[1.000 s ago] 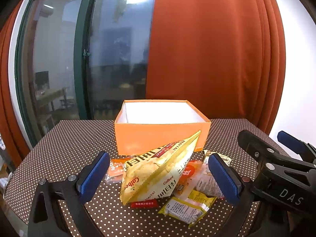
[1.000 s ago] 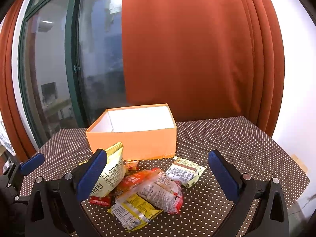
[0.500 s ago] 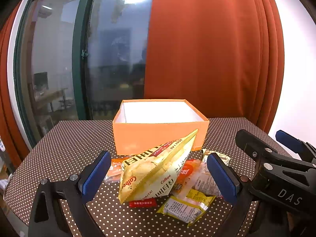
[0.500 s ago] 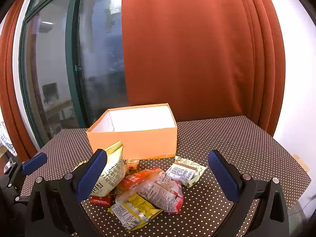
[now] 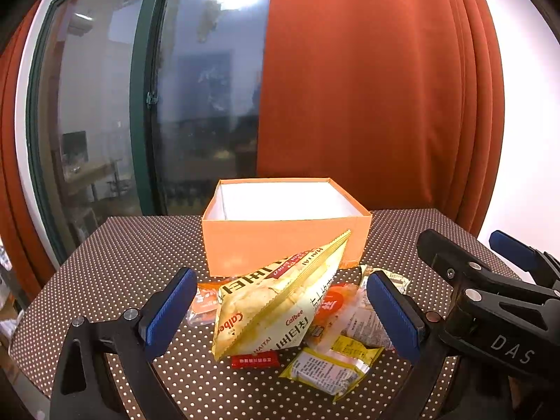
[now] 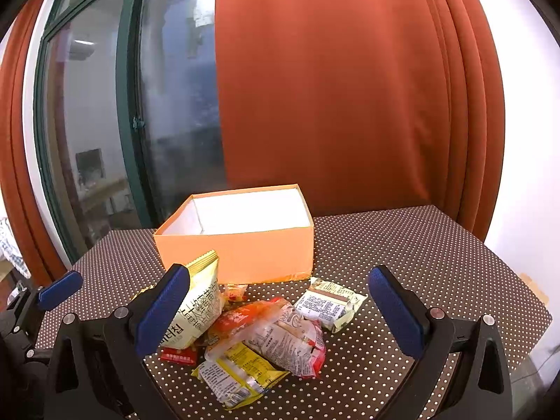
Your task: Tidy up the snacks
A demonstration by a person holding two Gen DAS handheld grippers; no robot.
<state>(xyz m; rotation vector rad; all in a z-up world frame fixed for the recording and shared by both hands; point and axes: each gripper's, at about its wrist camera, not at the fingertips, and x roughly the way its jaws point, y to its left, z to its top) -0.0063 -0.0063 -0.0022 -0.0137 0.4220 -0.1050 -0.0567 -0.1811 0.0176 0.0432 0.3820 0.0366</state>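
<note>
A heap of snack packets lies on the polka-dot tablecloth [image 6: 402, 245] just in front of the orange box [image 5: 280, 245], whose white inside shows nothing in it; the largest is a puffed yellow Calbee chip bag [image 5: 276, 304], tilted with one corner pointing up towards the box's front wall; under its near edge sits a small red packet [image 5: 254, 361], and beside that a yellow-and-clear wrapper [image 5: 330, 371]; a red-and-clear noodle packet [image 6: 280, 332] lies across the middle of the heap, with a pale green-edged packet [image 6: 330, 306] just to its right, and a small orange packet [image 5: 204, 302] peeks out at the left; the left gripper [image 5: 280, 318] is spread wide, its blue pads either side of the chip bag without touching it, holding nothing; the right gripper [image 6: 280, 315] is likewise spread wide and empty, over the noodle packet; behind the table hang a rust-red curtain [image 6: 332, 87] and a dark glass door with a green frame [image 5: 140, 105].
</note>
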